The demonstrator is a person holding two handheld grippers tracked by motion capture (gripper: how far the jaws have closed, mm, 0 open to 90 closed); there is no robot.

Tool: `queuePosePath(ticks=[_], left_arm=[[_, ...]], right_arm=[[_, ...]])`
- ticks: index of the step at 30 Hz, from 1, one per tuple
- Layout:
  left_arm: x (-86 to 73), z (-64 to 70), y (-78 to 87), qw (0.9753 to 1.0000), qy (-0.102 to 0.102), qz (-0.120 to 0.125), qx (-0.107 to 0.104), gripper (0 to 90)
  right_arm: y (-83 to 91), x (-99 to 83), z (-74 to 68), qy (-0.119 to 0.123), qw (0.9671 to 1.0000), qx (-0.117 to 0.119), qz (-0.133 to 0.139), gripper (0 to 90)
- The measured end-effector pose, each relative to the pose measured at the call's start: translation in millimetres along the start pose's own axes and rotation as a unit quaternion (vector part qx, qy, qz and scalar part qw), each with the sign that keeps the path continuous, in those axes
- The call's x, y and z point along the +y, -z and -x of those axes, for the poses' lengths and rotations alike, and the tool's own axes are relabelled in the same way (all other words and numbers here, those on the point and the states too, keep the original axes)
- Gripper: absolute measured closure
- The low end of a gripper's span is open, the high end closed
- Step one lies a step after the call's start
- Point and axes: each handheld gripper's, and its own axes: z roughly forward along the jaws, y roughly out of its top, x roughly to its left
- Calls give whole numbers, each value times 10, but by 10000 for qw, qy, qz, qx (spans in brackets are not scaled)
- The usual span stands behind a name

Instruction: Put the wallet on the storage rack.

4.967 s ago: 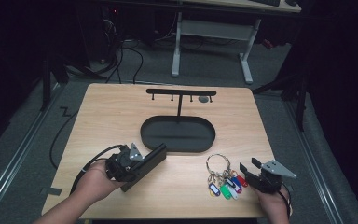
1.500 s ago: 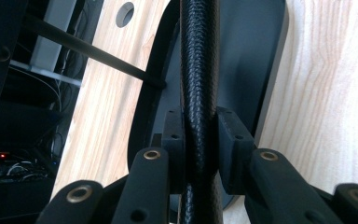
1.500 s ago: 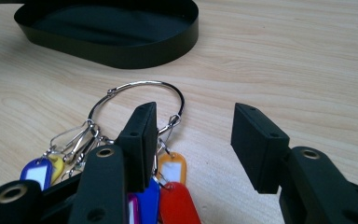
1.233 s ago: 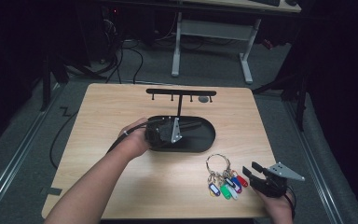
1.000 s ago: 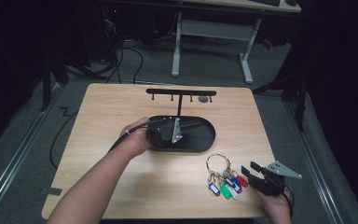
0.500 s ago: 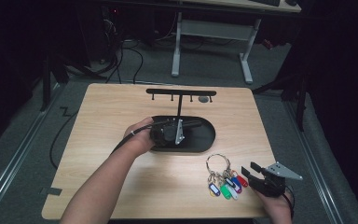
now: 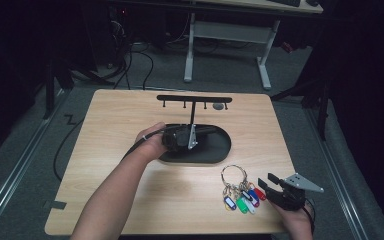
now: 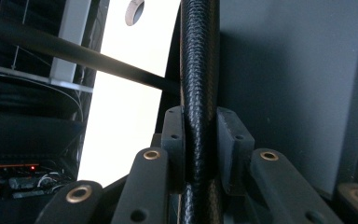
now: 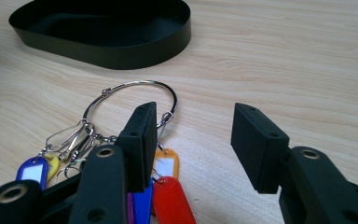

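Note:
A black key stand has an oval base tray (image 7: 215, 150), an upright post (image 7: 193, 112) and a top bar (image 7: 194, 98) with small hooks. My left gripper (image 7: 189, 137) is shut on the post low down, just above the tray. In the left gripper view the textured post (image 8: 198, 70) is pinched between the pads, gripper (image 8: 200, 140). A metal key ring (image 7: 234, 175) with several coloured tags (image 7: 242, 202) lies at the front right. My right gripper (image 7: 266, 181) stands open just right of the tags. In the right gripper view the ring (image 9: 130, 86) lies left of the open gripper (image 9: 193, 133), nothing between the pads.
A small grey disc (image 7: 219, 106) lies on the wooden table (image 7: 110, 130) under the right end of the top bar. The left gripper's cable trails off the table's left edge. White desk legs (image 7: 262, 55) stand on the floor beyond.
My left gripper moved from the table's front left up to the stand and shut on its post. Over the last second it barely shifted. The right gripper and keys stayed put.

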Motion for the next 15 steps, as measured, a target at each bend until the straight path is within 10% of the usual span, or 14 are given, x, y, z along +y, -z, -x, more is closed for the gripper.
queuePosePath(ticks=[15], left_arm=[[-57,23,-154,9990,42,-252,-360,703]], right_arm=[[-17,-13,-2,-3,10000,5,-39,511]])
